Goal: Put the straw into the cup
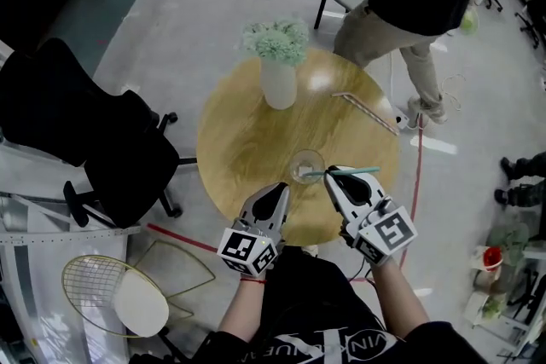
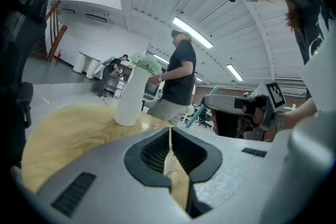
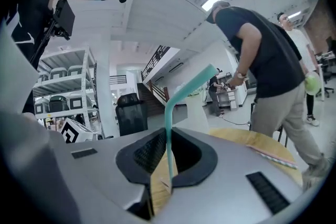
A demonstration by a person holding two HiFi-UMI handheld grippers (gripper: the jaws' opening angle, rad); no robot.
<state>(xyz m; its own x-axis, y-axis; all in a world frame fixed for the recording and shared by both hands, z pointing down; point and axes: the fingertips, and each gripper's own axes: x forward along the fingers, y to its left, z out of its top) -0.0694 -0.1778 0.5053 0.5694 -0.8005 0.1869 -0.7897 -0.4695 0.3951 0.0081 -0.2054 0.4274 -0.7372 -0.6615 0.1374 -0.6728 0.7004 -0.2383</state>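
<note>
At cup [image 1: 306, 166] rim, straw [image 1: 358, 170] tip indistinct.

- Round table [image 1: 247, 149]: pale wood grain, smooth, satin sheen with a glare patch on the far side.
- Vase [image 1: 278, 83]: white, matt, smooth.
- Cup [image 1: 305, 166]: clear, glossy; glass or plastic cannot be told.
- Teal straw [image 1: 351, 172]: smooth plastic, slight gloss.
- Wrapped straw [image 1: 365, 111], far right: thin pale wrapper, paper-like.
- Left gripper [image 1: 275, 190] and right gripper [image 1: 331, 173]: matt grey plastic shells; ribbed black pads [image 3: 149, 152], rubbery look.
- Office chair [image 1: 77, 124], left: black cloth, matt.
- Floor [image 1: 171, 13]: grey, smooth, faintly glossy.
</note>
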